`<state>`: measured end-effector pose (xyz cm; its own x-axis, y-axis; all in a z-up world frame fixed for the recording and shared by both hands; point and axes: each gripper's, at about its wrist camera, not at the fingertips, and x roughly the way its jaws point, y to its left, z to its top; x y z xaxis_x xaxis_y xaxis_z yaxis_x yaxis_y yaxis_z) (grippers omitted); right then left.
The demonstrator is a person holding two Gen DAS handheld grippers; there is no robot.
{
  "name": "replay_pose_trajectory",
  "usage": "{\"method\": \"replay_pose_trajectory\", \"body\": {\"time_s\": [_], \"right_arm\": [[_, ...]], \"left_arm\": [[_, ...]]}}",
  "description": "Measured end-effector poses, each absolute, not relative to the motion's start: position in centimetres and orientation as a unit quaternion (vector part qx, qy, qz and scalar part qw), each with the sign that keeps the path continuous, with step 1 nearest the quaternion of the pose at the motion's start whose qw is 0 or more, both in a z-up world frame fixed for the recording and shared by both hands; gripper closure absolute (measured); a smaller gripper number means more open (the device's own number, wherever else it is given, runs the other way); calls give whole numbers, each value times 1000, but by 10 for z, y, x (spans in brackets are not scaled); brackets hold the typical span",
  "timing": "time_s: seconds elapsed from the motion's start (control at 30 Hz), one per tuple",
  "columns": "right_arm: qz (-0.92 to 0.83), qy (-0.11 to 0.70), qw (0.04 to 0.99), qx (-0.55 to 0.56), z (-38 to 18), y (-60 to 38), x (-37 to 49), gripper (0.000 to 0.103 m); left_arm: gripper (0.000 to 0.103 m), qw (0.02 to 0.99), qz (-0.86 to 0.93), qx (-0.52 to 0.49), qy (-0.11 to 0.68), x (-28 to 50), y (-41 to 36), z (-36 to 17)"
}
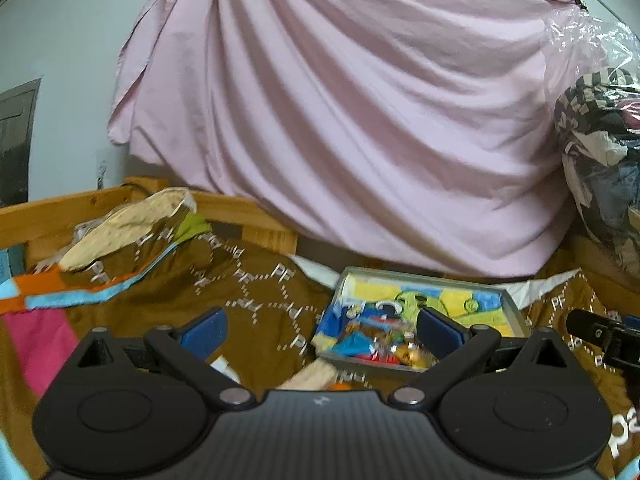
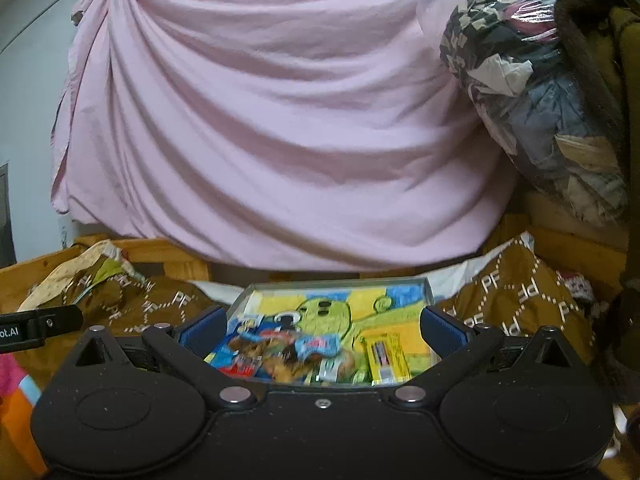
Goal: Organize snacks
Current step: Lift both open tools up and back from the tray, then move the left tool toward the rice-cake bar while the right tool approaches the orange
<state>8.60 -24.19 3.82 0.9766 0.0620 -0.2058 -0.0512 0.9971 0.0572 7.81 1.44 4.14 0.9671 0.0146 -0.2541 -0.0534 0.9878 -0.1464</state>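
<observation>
Snack packets (image 2: 280,354) lie heaped at the near end of a shallow gray tray (image 2: 429,292) with a green cartoon figure painted on its floor; a yellow packet (image 2: 388,358) sits just beside the heap, toward the right wall. The tray rests on a brown patterned blanket (image 1: 256,280) spread over a wooden-framed bed (image 1: 48,216). I judge the packets light, soft and crinkly, their film likely slick, so a pinch on a sealed edge or corner should hold better than a squeeze across the puffed middle, which could crush what is inside. The yellow one looks flatter and stiffer, best taken by its long sides. My right gripper (image 2: 322,330) hovers just over the tray's near end, fingers (image 2: 204,328) spread wide and holding nothing. My left gripper (image 1: 320,332), also wide and empty, hangs over the blanket beside the tray's left edge. Behind the bed, a pink sheet (image 1: 340,120) drapes the wall, and a clear bag of clothes (image 2: 540,100) slumps at right.
</observation>
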Motion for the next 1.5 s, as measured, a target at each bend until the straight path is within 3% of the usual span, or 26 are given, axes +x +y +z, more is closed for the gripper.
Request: {"method": "replay_pose_trajectory", "body": {"time_s": [0.53, 0.97, 1.5], "right_arm": [[58, 172, 983, 20, 11, -231, 26, 1], [70, 240, 967, 40, -8, -219, 33, 1], [80, 237, 967, 42, 1, -210, 54, 1]], "left_arm": [[0, 980, 46, -50, 190, 24, 24, 20], [0, 971, 57, -33, 228, 20, 21, 7], [0, 967, 66, -47, 242, 38, 28, 11]]}}
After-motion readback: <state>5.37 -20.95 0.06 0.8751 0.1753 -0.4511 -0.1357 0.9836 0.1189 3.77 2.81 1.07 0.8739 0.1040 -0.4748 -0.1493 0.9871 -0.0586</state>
